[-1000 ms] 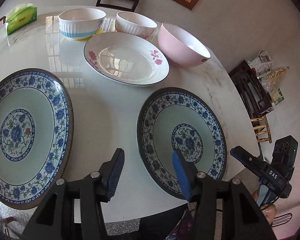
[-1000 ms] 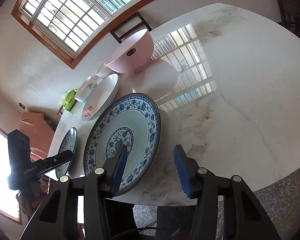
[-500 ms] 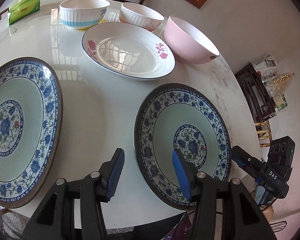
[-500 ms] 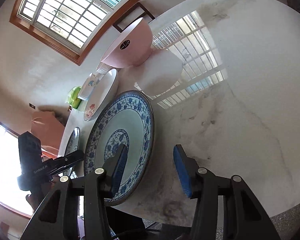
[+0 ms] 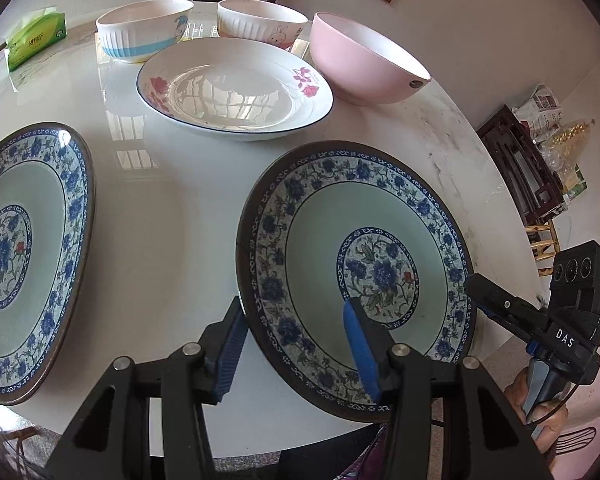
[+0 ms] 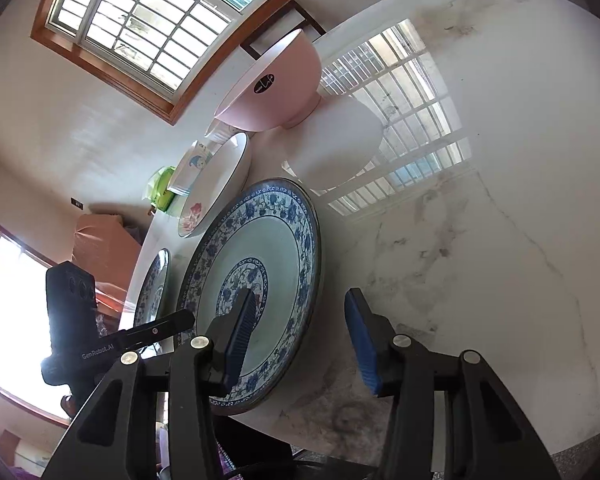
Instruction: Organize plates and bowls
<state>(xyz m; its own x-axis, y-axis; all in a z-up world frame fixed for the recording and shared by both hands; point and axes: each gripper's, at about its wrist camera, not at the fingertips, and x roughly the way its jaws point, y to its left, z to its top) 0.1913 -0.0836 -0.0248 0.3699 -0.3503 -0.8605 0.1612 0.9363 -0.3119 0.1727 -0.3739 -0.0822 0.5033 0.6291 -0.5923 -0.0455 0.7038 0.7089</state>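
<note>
Straddling the near rim of the round blue-and-white floral porcelain plate (image 5: 356, 276) on the white marble table (image 5: 160, 240), left gripper (image 5: 296, 344) jaws have just been closing but aren't clamped. Right gripper (image 6: 300, 340) brackets the opposite rim, jaws apart, probably for a two-sided lift.

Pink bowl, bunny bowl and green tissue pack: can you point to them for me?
pink bowl (image 5: 356, 64): left wrist view, outer side wall.
bunny bowl (image 5: 260, 28): left wrist view, ribbed front wall.
green tissue pack (image 5: 36, 42): left wrist view, front face.
</note>
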